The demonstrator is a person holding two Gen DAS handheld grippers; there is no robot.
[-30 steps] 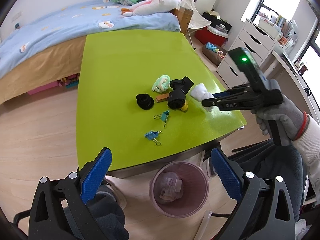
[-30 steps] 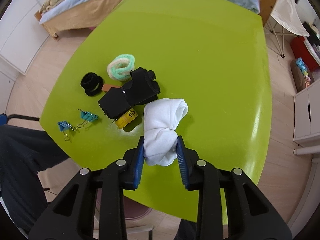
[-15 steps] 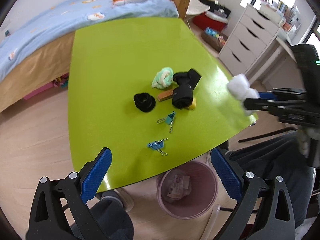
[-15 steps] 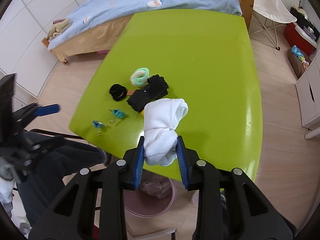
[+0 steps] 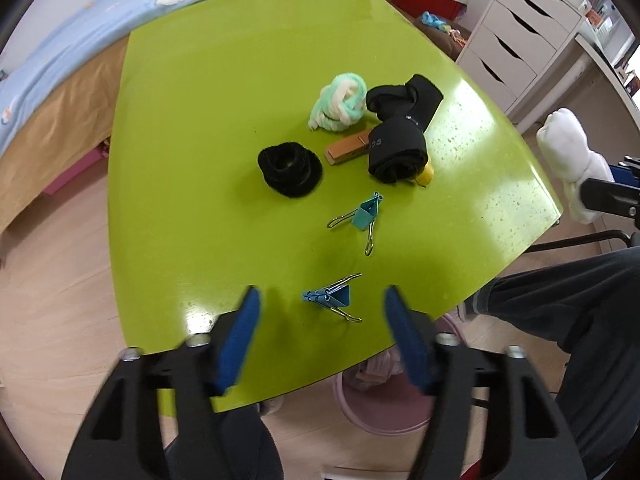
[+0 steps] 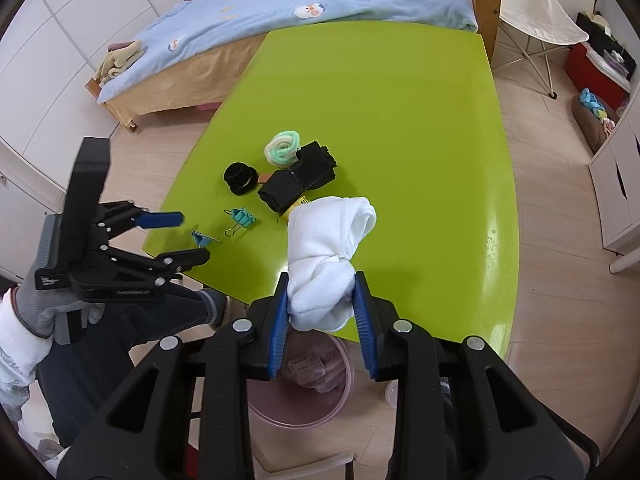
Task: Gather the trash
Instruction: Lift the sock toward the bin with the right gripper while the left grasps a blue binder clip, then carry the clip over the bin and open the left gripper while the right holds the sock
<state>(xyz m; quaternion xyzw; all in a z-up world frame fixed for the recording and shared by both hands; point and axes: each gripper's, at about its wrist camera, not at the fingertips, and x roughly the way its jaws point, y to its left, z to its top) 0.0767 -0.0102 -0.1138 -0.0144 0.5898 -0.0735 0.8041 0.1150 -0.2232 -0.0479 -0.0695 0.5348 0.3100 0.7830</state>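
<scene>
My right gripper [image 6: 320,304] is shut on a white rolled sock [image 6: 326,256] and holds it in the air off the table's near edge, above a pink trash bin [image 6: 316,392]; the sock also shows in the left wrist view [image 5: 568,152]. My left gripper [image 5: 322,312] is open, low over the green table [image 5: 200,140], its jaws either side of a blue binder clip [image 5: 334,298]. A second binder clip [image 5: 362,216], a black scrunchie [image 5: 290,168], a black rolled sock [image 5: 398,148], a wooden clothespin [image 5: 346,148] and a green-white scrunchie [image 5: 340,102] lie further in.
The bin [image 5: 380,404] with paper scraps stands on the floor under the table's near edge. A bed [image 6: 280,20] is behind the table, white drawers [image 5: 516,32] to the right. A person's legs [image 5: 560,300] are beside the bin.
My right gripper lifted the white sock off the table and drew it back over the bin. My left gripper moved forward and down over the near binder clip and narrowed.
</scene>
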